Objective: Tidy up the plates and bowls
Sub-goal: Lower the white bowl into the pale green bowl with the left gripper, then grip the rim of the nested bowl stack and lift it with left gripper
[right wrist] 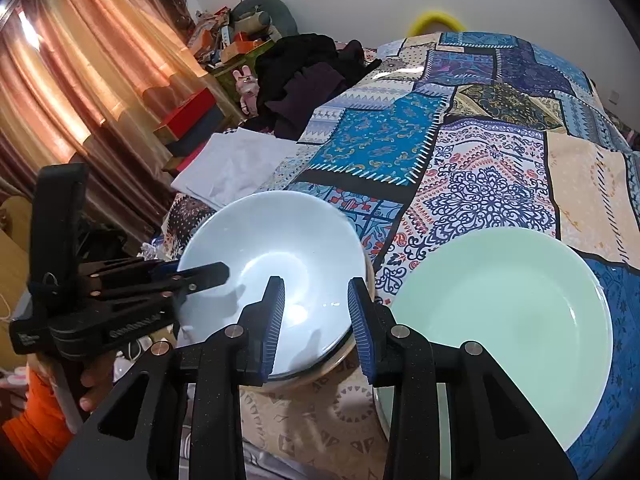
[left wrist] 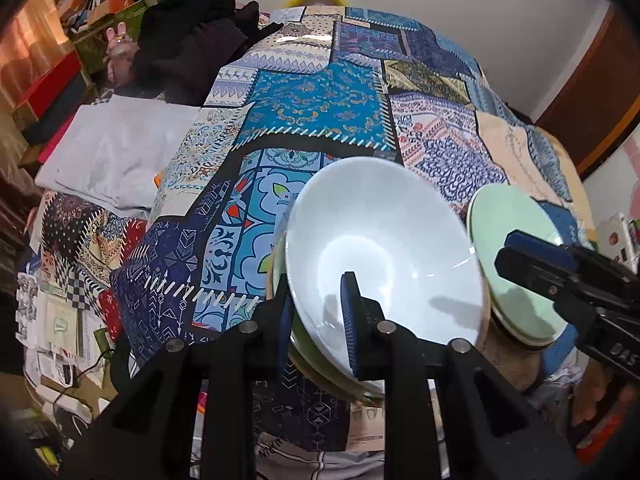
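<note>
Currently my left gripper [left wrist: 320,292] is clenched on the near rim of the pale blue bowl [left wrist: 384,240], one pad inside and one outside. The bowl sits tilted on top of the other bowls [left wrist: 332,380] nested under it, at the near left of the patchwork bedspread [right wrist: 480,184]. The pale green plate [right wrist: 504,312] lies just beside the stack, near right. My right gripper [right wrist: 316,282] hangs between bowl and plate with its jaws a little apart and nothing pinched that I can see.

Handling, my guess:
- Both pieces look like glazed ceramic or glass: stiff, fairly heavy, slick, and they chip if knocked.
- A rim pinch is the only hold for the bowl. Its weight hangs off the pads, so it needs a deep bite.
- The plate is shallow and would take an edge grip on its near-left lip.
- The soft bedding is uneven, so the stack may rock.
</note>
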{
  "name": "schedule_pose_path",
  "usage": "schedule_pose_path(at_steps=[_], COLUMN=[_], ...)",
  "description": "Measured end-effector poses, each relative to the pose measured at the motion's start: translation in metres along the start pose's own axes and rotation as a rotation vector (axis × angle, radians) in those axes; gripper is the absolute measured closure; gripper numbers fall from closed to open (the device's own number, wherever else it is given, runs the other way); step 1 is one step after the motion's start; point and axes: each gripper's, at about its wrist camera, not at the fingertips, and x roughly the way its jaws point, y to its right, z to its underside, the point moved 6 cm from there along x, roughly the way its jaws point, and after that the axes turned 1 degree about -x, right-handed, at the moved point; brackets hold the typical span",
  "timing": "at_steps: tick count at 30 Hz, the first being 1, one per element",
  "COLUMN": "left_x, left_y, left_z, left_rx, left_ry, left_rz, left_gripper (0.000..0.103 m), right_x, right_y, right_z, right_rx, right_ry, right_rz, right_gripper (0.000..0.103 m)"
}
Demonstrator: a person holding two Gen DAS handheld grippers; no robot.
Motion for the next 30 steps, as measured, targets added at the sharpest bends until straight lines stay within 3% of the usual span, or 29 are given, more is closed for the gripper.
schedule_pose_path(at_steps=[7,12,22,25,30], left_x=[-0.022,-0.030,0.007,0.020,0.029], left_y=[-0.009,-0.021,-0.032,-0.035,-0.038], left_z=[-0.012,-0.013,0.015,0.025,0.035], left_rx=[-0.034,-0.066,-0.077,-0.100,-0.120], left_ry=[0.061,0.089,-0.025,-0.068,-0.076], left_rz=[0.028,0.036,0.072,0.111,0.165], left_gripper=[0.080,0.068,0.062,0.054,0.052], right_x=[0.002,0.006,0.028,0.033,0.041], right_y=[0.002,0.007,0.019,0.023,0.019], right_z=[-0.004,-0.006,-0.004,-0.002,0.002], right_rx=[-0.005,-0.015,-0.005,0.011,0.007], right_ry=[-0.010,-0.026,-0.090,-0.105,-0.130], right_rz=[0.012,0.040,0.061,0.056,0.036], right_gripper=[0.072,0.072,0.068,0.068,0.067])
